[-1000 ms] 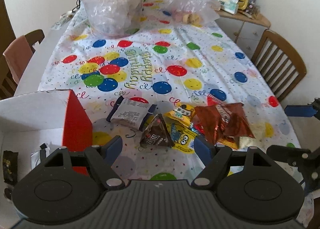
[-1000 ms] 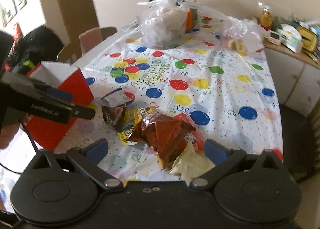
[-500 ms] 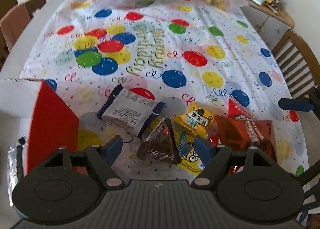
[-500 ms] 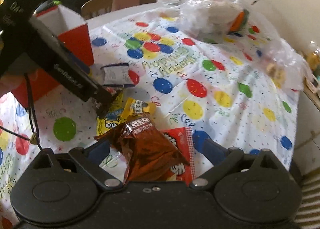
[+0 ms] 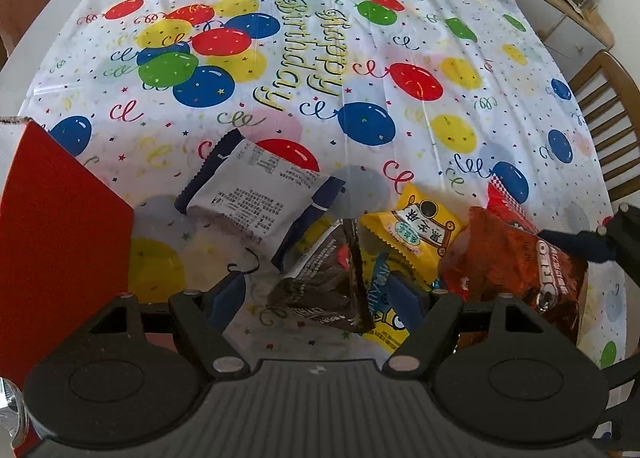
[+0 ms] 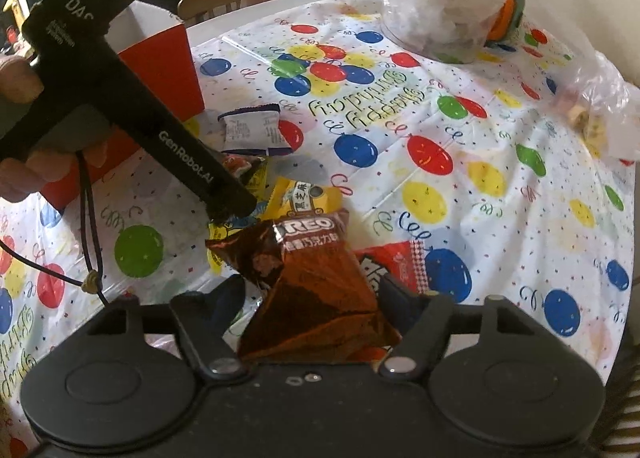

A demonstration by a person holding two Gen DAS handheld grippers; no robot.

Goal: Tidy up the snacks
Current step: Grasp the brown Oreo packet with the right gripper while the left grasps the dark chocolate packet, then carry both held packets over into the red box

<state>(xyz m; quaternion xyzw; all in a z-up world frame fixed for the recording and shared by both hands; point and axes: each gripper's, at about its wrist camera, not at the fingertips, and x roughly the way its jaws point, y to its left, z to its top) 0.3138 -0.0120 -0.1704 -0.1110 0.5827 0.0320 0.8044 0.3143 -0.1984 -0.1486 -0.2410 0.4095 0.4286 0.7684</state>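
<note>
A pile of snack packets lies on the balloon tablecloth [image 5: 360,58]. My left gripper [image 5: 316,296] is open and low over the table, its fingers on either side of a dark brown triangular packet [image 5: 328,282]. My right gripper [image 6: 312,300] is open too, with the brown Oreo bag [image 6: 312,278] between its fingers. Around them lie a white and navy packet [image 5: 256,194], a yellow packet [image 5: 412,230], a yellow cartoon packet [image 5: 384,322] and a red packet [image 6: 396,262]. The red box [image 5: 60,238] stands at the left.
Clear plastic bags [image 6: 440,10] with food sit at the far end of the table. Wooden chairs [image 5: 608,118] stand along both sides, and a cluttered cabinet [image 5: 560,18] is at the back right. A hand [image 6: 20,162] holds the left gripper's body.
Both grippers have come down and forward onto the snack pile. The left one now straddles the dark triangular packet and the right one straddles the Oreo bag.
</note>
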